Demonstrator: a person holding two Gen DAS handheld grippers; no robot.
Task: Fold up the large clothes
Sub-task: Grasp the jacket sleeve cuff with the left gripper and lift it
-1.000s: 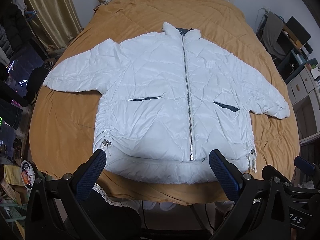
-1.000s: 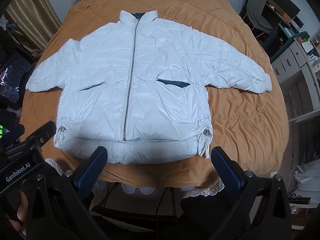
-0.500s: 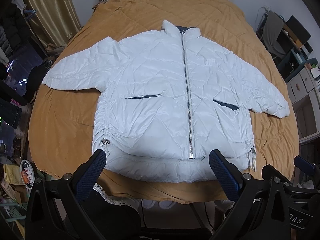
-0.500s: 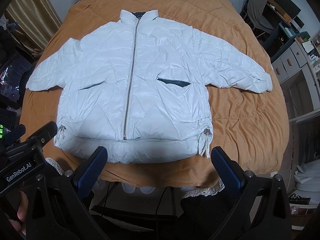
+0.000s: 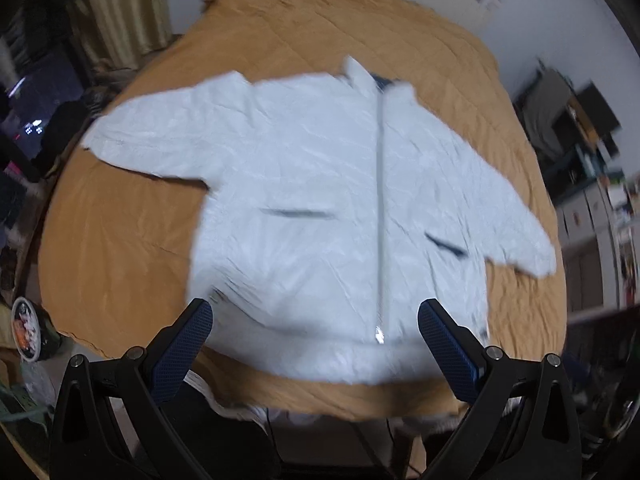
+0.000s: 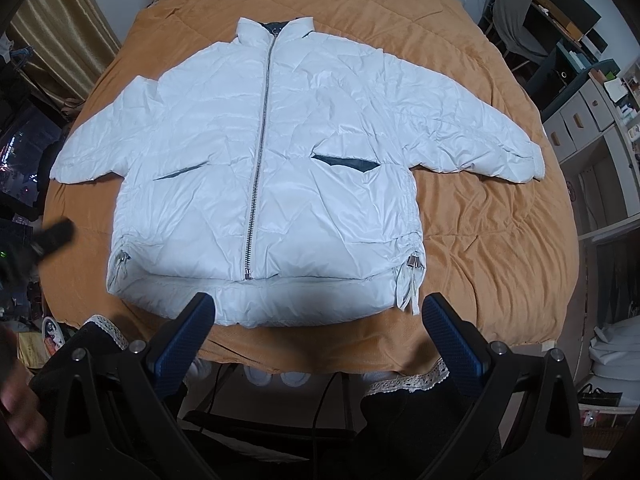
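both grippers, left [image 5: 314, 338] and right [image 6: 318, 330], gape wide and empty; the puffy jacket [image 6: 280, 168] could slither off a shallow pinch.

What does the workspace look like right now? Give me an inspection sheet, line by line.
Surface: bed with an orange quilt, wrinkled, lace trim along the near edge.
Job's things: white puffer jacket lies flat, front up, zipped, both sleeves spread out, not yet folded.
Clutter: nothing seen on the quilt besides the jacket.
Grippers: left gripper and right gripper are both open, empty, above the near hem; the left wrist view is motion-blurred.
Cables: dark cables hang below the bed's near edge.
Surroundings: gold curtain on the left, drawer unit and chair on the right.
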